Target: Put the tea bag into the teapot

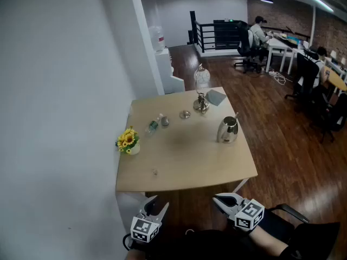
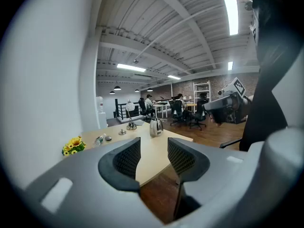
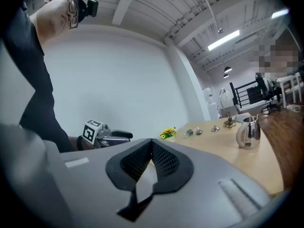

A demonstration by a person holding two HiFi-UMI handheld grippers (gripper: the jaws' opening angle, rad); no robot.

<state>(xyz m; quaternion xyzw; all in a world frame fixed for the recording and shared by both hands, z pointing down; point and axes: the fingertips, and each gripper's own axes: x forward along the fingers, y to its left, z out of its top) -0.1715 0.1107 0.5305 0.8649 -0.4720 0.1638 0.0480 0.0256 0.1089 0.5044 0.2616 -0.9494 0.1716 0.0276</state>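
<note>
A steel teapot (image 1: 227, 130) (image 2: 156, 127) (image 3: 248, 132) stands on the right side of the wooden table (image 1: 190, 156). A tiny pale thing (image 1: 154, 171), too small to identify, lies near the table's front left. Both grippers hang below the table's front edge, away from everything on it. My left gripper (image 1: 158, 206) (image 2: 153, 142) is open, with only the table and floor visible between its jaws. My right gripper (image 1: 221, 199) (image 3: 152, 144) is shut, its pads meeting at the tips with nothing held.
On the table are a pot of yellow flowers (image 1: 128, 141), a small bottle (image 1: 153, 126), a small dish (image 1: 185, 114), a glass lamp (image 1: 201, 91) and a grey pad (image 1: 216, 97). A white wall runs along the left. People sit at desks (image 1: 282, 45) far behind.
</note>
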